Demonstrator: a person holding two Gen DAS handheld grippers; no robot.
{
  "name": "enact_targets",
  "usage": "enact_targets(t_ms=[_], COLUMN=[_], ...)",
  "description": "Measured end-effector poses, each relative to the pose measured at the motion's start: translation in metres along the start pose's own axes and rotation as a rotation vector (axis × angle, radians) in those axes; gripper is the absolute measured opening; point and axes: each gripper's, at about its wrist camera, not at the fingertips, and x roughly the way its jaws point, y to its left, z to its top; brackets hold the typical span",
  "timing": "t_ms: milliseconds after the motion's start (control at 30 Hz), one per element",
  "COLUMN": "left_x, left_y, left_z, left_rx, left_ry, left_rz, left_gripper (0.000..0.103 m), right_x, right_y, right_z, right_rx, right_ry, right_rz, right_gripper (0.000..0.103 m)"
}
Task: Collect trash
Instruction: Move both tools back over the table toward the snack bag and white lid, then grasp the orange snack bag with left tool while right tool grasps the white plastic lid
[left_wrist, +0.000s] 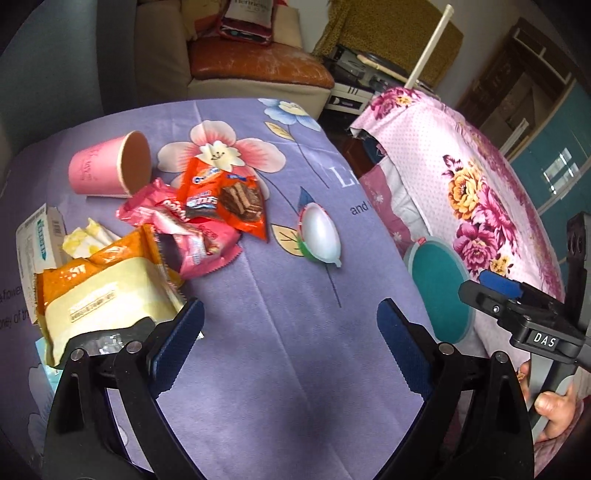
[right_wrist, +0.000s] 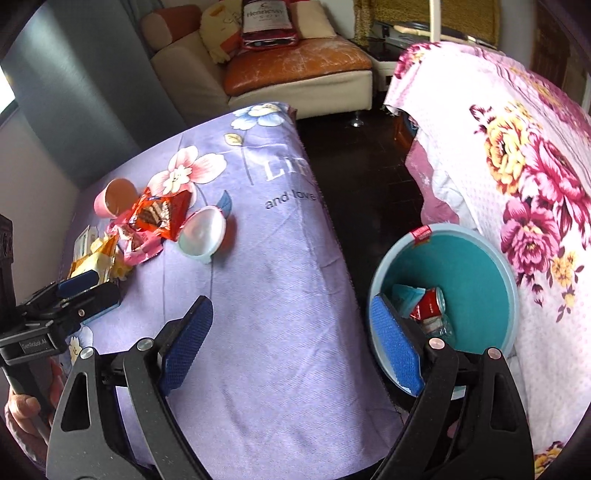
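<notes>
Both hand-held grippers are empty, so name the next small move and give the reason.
Probably bring the left hand-held gripper forward to the white plastic cup lying apart from the wrapper pile. Its jaws stand open with nothing between them, that cup is the nearest loose item, and the teal bin beside the table already holds a red can.

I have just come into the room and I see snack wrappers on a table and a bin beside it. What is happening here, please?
A person holds a hand-held gripper in each hand and is clearing trash. Both the left hand-held gripper and the right hand-held gripper are open and empty. A pink cup, wrappers and a white lid lie on the purple tablecloth. The teal bin already contains a red can.
</notes>
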Motion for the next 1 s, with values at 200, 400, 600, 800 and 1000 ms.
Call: enact_targets(t_ms=[200, 400, 600, 800, 1000], left_x=[-0.025, -0.037, -0.034, -0.014, 0.009], left_y=[0.056, 0.105, 0.126, 0.111, 0.111], left_z=[-0.002, -0.008, -0.011, -0.008, -0.002], left_rx=[-0.050, 0.017, 0.116, 0.264, 0.297], left_ry=[-0.036, -0.045, -0.007, 0.022, 0.055], left_rz=[0.053, 0.115, 0.074, 0.077, 0.093], left_gripper=[0.097, 0.098, 0.098, 0.098, 0.098], right_x=[0.014, 0.030, 0.054, 0.079, 0.108], right_y=[0.048, 0.072, 0.072, 0.068, 0.079], right_z=[0.012, 0.017, 0.021, 0.034, 0.051], right_rx=[-0.090, -0.119, -0.094, -0.048, -0.063], right_ry=[0.035, 0.063, 0.114, 0.148, 0.164], right_rz=[0.027, 0.046, 0.046, 0.067, 0.078], right_gripper=[0.083, 0.084, 0.084, 0.084, 0.084])
